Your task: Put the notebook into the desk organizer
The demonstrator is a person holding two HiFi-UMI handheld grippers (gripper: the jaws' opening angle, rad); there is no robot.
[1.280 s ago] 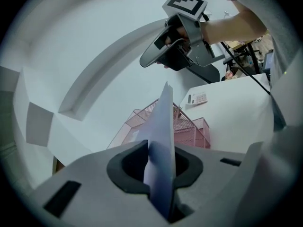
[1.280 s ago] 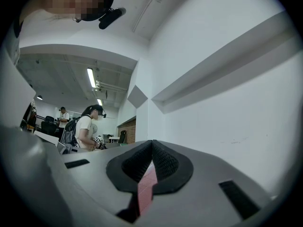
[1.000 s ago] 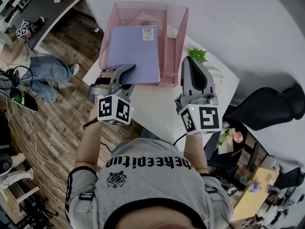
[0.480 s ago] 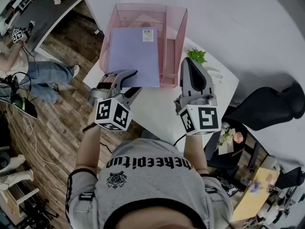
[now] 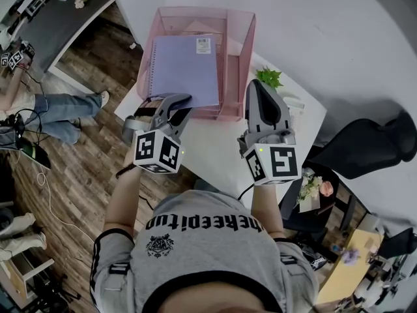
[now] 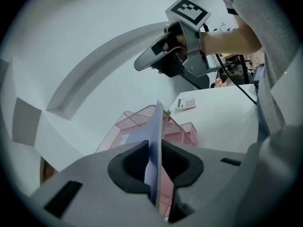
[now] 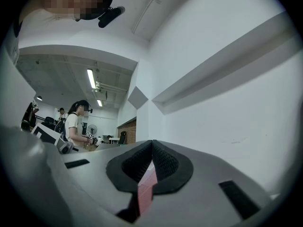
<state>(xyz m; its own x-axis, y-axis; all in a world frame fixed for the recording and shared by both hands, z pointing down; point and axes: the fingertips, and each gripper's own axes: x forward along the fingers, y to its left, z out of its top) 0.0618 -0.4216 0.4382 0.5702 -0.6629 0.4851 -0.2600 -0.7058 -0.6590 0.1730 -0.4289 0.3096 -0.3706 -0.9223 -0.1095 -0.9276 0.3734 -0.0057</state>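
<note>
barcode label on the notebook, upper centre, unreadably small; left gripper, jaws closing on its near edge; right gripper pinched together.

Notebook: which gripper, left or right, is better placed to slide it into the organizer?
Left, probably. The left gripper has the near edge of the notebook between its closing jaws, in line with the organizer. The right gripper is shut, off the notebook.

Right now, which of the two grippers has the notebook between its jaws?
The left gripper: its jaws are closing on the near edge of the purple notebook. The right gripper stands apart from the notebook, beside the pink organizer.
</note>
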